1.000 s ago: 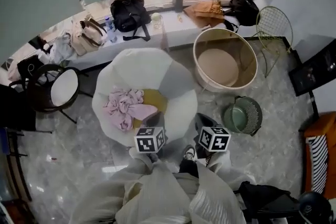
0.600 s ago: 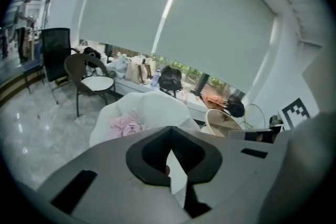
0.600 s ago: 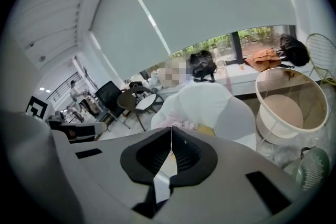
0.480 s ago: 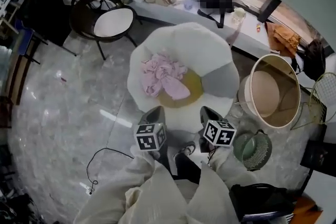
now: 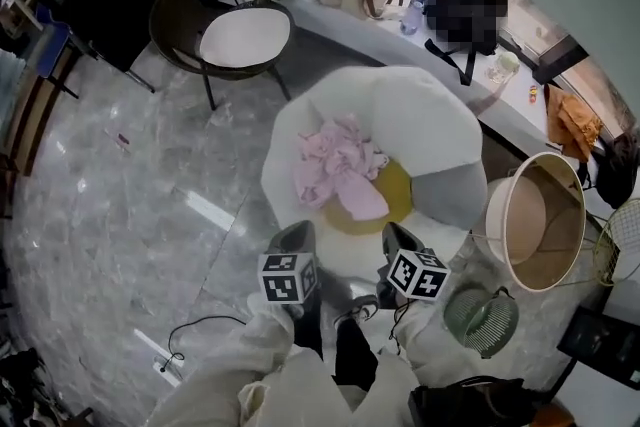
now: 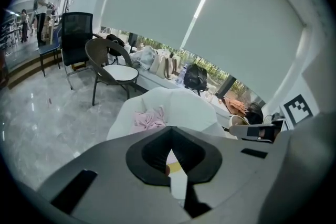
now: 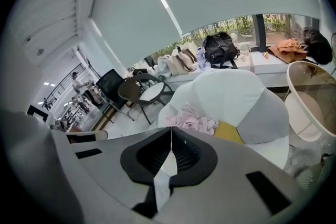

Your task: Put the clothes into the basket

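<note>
Pink clothes point(image 5: 338, 165) lie bunched on a white armchair point(image 5: 430, 105), next to a yellow cushion point(image 5: 398, 197), just ahead of both grippers. Left gripper point(image 5: 293, 237): jaws closed tip to tip, nothing between them. Right gripper point(image 5: 400, 240): likewise closed and empty. The left cube point(image 5: 289, 277) and right cube point(image 5: 417, 275) carry black-and-white square markers. A round cream basket point(image 5: 562, 215) stands on the floor ahead and to the right of the right gripper, just beside the armchair.

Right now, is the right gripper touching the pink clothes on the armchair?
Apart. Head view shows the right gripper short of the pink clothes, with the yellow cushion and bare armchair seat between them.
</note>
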Motion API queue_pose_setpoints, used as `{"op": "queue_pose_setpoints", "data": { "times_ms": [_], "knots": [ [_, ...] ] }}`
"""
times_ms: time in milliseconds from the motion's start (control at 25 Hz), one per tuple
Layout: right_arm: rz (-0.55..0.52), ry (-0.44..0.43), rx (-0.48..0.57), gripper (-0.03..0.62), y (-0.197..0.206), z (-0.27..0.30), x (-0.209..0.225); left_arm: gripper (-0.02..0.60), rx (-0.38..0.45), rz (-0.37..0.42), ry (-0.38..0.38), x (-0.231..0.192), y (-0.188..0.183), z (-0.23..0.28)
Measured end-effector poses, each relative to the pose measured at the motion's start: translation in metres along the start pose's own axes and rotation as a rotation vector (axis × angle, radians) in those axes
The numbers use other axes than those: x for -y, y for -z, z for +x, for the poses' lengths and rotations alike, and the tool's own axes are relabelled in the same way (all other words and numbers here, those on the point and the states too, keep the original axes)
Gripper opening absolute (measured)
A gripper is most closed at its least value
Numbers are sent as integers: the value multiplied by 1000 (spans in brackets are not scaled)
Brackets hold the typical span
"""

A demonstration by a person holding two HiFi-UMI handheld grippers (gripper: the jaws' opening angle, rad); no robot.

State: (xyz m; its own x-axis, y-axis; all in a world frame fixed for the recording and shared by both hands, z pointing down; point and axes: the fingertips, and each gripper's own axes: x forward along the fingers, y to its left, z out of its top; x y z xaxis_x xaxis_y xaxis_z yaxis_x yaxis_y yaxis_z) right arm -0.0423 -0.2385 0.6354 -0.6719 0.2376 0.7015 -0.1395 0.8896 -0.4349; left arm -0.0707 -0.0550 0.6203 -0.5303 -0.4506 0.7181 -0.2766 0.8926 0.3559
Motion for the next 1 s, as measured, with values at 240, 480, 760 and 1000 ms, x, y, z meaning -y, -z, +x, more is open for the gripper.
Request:
{"op": "queue_pose_setpoints", "data": {
  "times_ms": [240,480,760,1000],
  "knots": [
    [-51,-35,-25,25,-7,95,-35,-3,25,-11,16,-64,-37,56],
    [-96,-83,-39,25,-8,186,-65,-3,-4,-82,19,-124,-41,112],
    [-157,-101,-83,25,22,278,-63,-3,-25,-66,2,-180,-23,165],
    [-216,-76,-81,26,40,337,-54,-3,-58,-98,-26,-223,13,196]
  ]
}}
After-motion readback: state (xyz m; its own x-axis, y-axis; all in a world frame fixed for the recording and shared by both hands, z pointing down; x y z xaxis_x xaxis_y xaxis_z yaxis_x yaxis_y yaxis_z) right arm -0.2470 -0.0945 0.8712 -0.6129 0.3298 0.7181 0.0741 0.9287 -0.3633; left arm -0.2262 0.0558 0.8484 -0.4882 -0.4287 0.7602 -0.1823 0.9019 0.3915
